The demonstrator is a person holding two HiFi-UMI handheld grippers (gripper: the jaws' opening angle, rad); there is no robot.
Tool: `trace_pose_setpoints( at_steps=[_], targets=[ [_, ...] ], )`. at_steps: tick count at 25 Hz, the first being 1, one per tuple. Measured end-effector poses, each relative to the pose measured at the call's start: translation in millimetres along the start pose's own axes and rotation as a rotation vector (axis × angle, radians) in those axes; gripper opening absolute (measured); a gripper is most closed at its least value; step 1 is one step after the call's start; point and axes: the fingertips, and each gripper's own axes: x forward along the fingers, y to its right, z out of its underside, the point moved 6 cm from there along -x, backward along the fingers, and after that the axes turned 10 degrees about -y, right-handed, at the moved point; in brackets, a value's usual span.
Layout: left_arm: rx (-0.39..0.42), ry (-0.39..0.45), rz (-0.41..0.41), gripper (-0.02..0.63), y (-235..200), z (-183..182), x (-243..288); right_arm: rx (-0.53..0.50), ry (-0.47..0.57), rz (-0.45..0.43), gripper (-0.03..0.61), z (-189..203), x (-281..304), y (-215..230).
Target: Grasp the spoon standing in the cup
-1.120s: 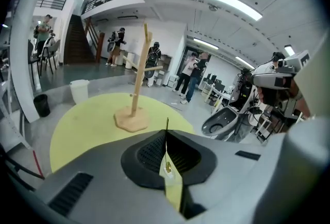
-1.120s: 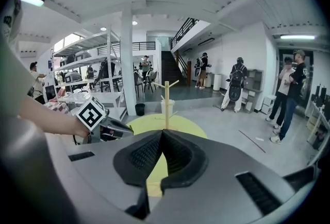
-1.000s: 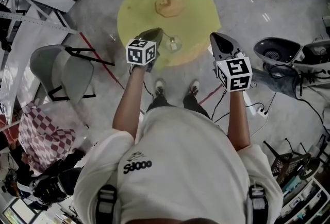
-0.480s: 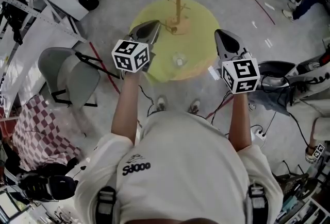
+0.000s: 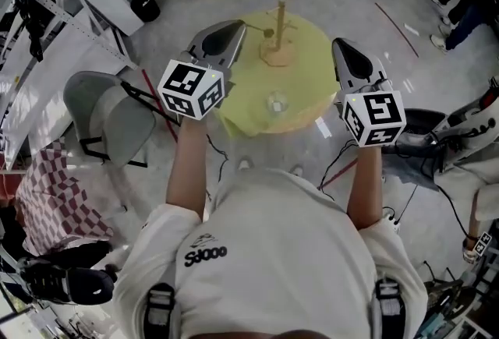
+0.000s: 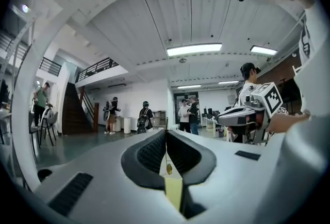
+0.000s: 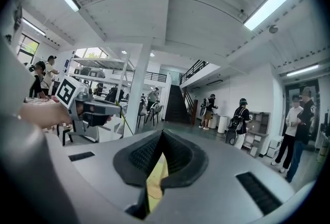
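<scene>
You are holding the left gripper [image 5: 234, 32] and right gripper [image 5: 343, 51] at the two sides of the yellow table [image 5: 312, 84]. Both are pressed together, pinching nothing. Only the head view is showing the cup [image 5: 276, 104] near that table's front edge. Its spoon is too small to see.

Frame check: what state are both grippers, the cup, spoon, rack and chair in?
left gripper: shut, empty
right gripper: shut, empty
cup: upright on the yellow table, untouched
spoon: too small to make out
wooden rack: upright
chair: unfolded, unoccupied

Lab hall: mezzanine [image 7: 200, 69], stairs [image 7: 177, 104]
</scene>
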Motion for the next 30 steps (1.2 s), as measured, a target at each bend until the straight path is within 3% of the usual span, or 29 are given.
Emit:
trace_pose_setpoints(
  at_steps=[8,16,30],
  targets=[
    [0.058,0.017,-0.038,0.032,-4,-14,-13,-0.071,-0.018,0.009,0.021,-11,5,-10],
    [0.112,0.001,-0.024,0.032,9,-20,-9,-0.065,-0.014,-0.001,0.021,-13,0,-9],
    [0.113,-0.026,-0.016,0.032,12,-16,-4,-0.049,-0.024,-0.01,0.021,-8,4,-6]
  ],
)
